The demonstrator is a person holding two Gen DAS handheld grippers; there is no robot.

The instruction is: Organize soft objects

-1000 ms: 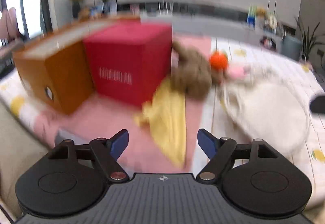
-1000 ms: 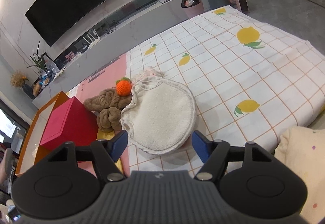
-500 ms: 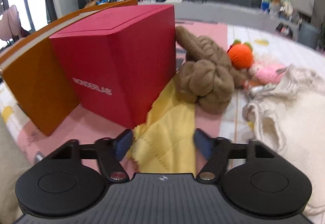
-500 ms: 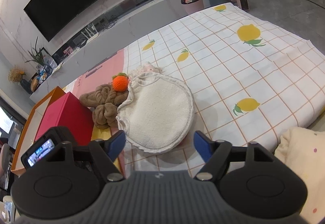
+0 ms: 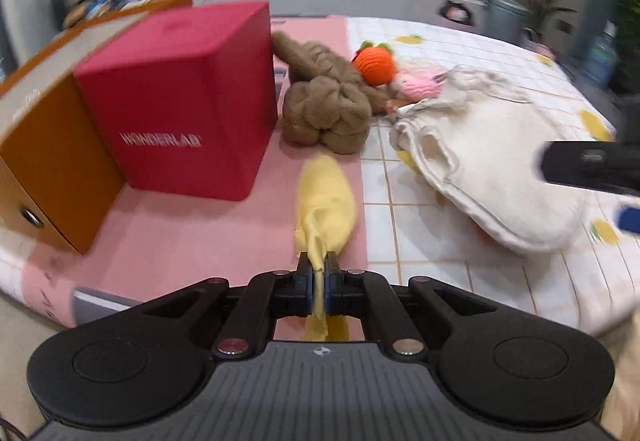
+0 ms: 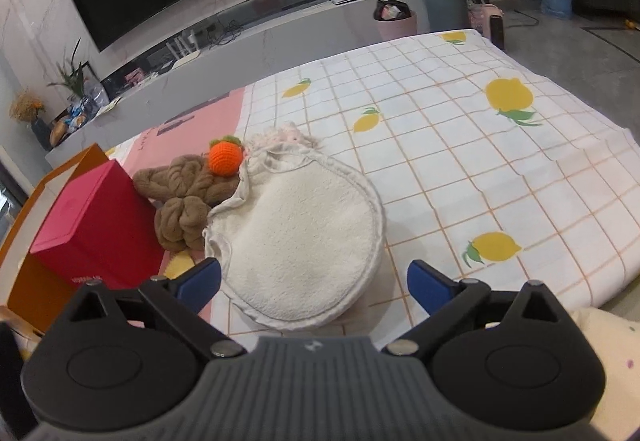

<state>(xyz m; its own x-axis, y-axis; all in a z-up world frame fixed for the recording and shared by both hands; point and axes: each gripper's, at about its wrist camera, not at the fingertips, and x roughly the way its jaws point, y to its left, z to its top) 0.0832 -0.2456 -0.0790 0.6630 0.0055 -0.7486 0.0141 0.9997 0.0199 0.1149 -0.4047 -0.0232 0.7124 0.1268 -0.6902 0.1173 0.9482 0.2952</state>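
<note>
My left gripper (image 5: 318, 270) is shut on the near end of a yellow cloth (image 5: 326, 201), which trails away over the pink part of the sheet toward a brown plush knot (image 5: 326, 113). Behind the plush lie an orange crocheted ball (image 5: 374, 63) and a pink fluffy item (image 5: 420, 83). A cream fleece pouch (image 6: 300, 237) lies flat on the bed, and my right gripper (image 6: 314, 283) hovers just before its near edge, jaws still opening, with nothing pressed between them. The right gripper's fingers (image 5: 588, 165) show blurred at the right edge of the left wrist view.
A red box (image 5: 180, 101) stands left of the plush, with an orange box (image 5: 48, 161) against its left side. The bed wears a white checked sheet with lemon prints (image 6: 480, 145). A low grey TV bench (image 6: 280, 25) runs behind the bed.
The left gripper's jaws closed on the yellow cloth, bunching it into a narrow strip. The right gripper's jaws widened and it dropped nearer the cream pouch.
</note>
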